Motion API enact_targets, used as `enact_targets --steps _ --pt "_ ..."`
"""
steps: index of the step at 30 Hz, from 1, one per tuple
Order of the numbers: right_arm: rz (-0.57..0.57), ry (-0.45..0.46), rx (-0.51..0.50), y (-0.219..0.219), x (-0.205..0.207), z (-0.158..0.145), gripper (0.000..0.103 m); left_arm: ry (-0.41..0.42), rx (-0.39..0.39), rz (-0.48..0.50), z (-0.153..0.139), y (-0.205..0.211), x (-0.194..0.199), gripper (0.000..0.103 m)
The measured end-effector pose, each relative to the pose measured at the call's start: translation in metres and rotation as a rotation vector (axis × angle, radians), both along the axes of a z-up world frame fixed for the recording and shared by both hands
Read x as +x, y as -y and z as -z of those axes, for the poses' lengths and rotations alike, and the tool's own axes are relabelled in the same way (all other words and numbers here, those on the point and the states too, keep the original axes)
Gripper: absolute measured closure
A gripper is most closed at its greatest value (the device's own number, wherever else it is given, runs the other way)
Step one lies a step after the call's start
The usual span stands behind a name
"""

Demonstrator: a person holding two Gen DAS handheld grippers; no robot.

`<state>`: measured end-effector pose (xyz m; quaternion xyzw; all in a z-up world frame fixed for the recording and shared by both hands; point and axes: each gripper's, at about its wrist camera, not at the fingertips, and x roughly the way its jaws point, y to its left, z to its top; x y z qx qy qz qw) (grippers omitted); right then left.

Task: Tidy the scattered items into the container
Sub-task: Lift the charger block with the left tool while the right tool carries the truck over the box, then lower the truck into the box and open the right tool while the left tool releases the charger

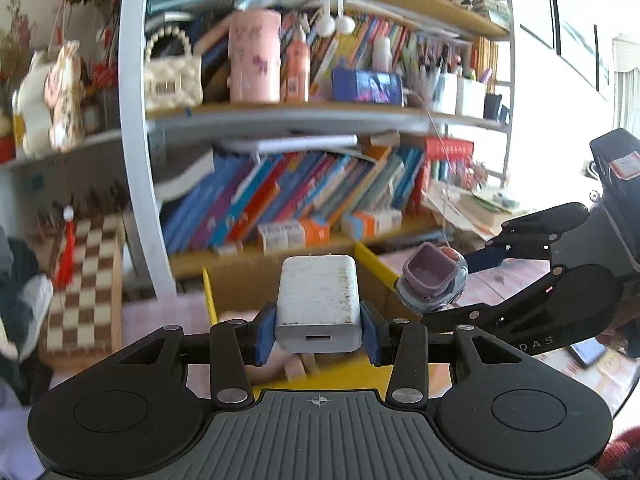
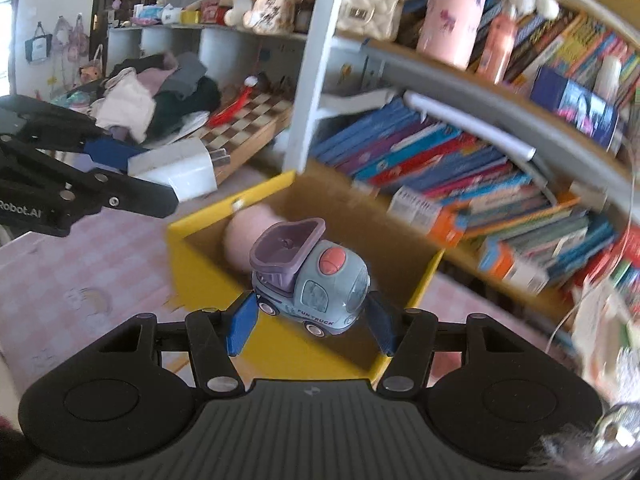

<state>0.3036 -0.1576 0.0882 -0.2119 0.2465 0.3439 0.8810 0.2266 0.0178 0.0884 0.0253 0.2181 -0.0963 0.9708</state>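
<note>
My left gripper [image 1: 318, 330] is shut on a white wall charger [image 1: 319, 302], held above the yellow box [image 1: 370, 258]. The charger also shows in the right wrist view [image 2: 176, 168], plug prongs pointing right. My right gripper [image 2: 312, 320] is shut on a grey-blue toy truck [image 2: 310, 280] with a purple tipper, held over the open yellow box [image 2: 200, 276]. The truck also shows in the left wrist view [image 1: 434, 282]. A pink soft item [image 2: 250, 240] lies inside the box.
A white-framed bookshelf [image 1: 138, 168] packed with books stands right behind the box. A checkered game board [image 1: 86, 280] leans at the left. A pile of clothes [image 2: 156, 92] lies beyond it. The tabletop has a pink checked cloth [image 2: 80, 280].
</note>
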Motion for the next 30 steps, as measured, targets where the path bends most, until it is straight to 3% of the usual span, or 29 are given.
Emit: enact_targets --steps 5,9,18,30 --pt "-0.002 0.052 -0.033 -0.007 0.04 -0.003 0.046 -0.009 0.031 0.006 0.003 0.008 0.028 0.062" --pt "0.001 0.032 -0.065 -0.02 0.075 0.004 0.046 -0.065 0.063 0.018 0.02 0.014 0.054 0.062" --pt "-0.066 -0.081 -0.113 -0.067 0.129 0.039 0.046 -0.232 0.106 0.057 0.067 0.032 0.102 0.062" --pt "-0.158 -0.242 -0.169 -0.129 0.192 0.086 0.046 -0.361 0.076 0.107 0.094 0.046 0.132 0.062"
